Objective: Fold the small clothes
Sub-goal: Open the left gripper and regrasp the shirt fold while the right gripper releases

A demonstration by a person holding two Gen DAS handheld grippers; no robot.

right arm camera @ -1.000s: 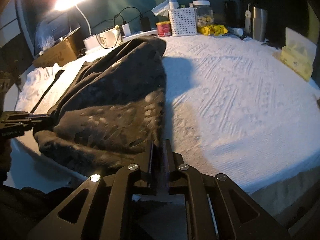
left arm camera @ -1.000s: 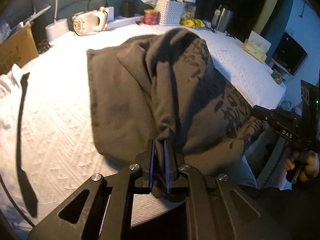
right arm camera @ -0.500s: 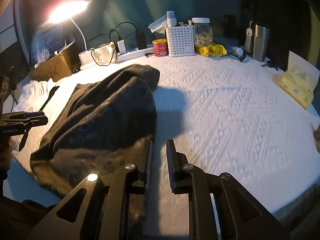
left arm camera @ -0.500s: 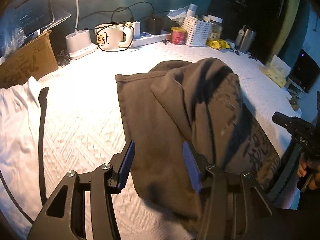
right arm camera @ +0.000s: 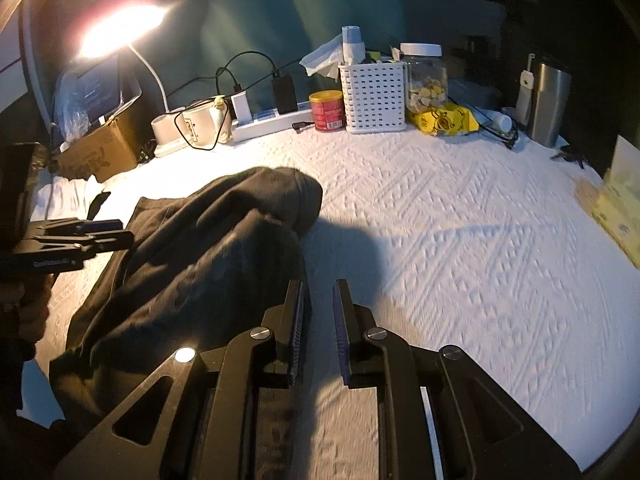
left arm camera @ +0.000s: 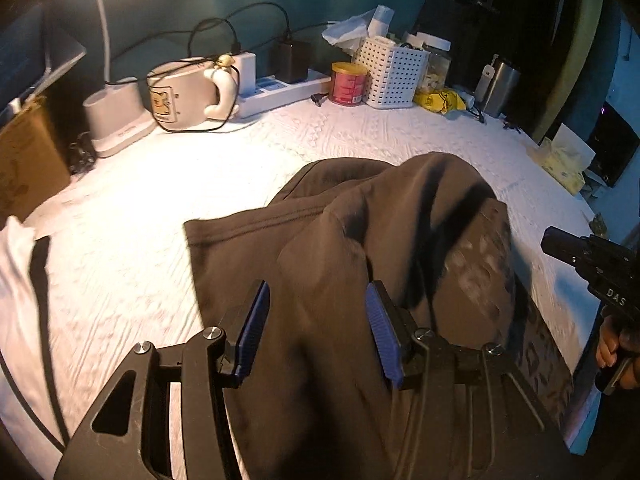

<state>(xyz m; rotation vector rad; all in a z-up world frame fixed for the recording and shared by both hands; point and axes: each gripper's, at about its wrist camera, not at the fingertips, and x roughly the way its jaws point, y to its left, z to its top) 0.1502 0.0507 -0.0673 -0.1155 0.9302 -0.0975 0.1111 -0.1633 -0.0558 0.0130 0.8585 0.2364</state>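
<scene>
A dark brown printed garment (left arm camera: 360, 264) lies loosely folded over on the white textured cloth (left arm camera: 132, 216); it also shows in the right wrist view (right arm camera: 200, 256). My left gripper (left arm camera: 316, 332) is open wide and empty, hovering above the garment's near part. My right gripper (right arm camera: 319, 320) is partly open and empty, just right of the garment's edge, over the white cloth (right arm camera: 460, 240). Each gripper shows in the other's view: the right one (left arm camera: 592, 260) at the far right, the left one (right arm camera: 80, 232) at the far left.
A white garment with a black stripe (left arm camera: 24, 300) lies at the left. Along the back stand a lamp base (left arm camera: 116, 116), a white appliance with cable (left arm camera: 184, 92), a power strip (left arm camera: 276, 88), a red can (left arm camera: 348, 84), a white basket (left arm camera: 394, 74), a steel cup (right arm camera: 548, 100) and a cardboard box (right arm camera: 100, 148).
Both grippers were shut on the garment's near edge a second ago. They have let go, opened and lifted back; the garment has dropped onto the cloth.
</scene>
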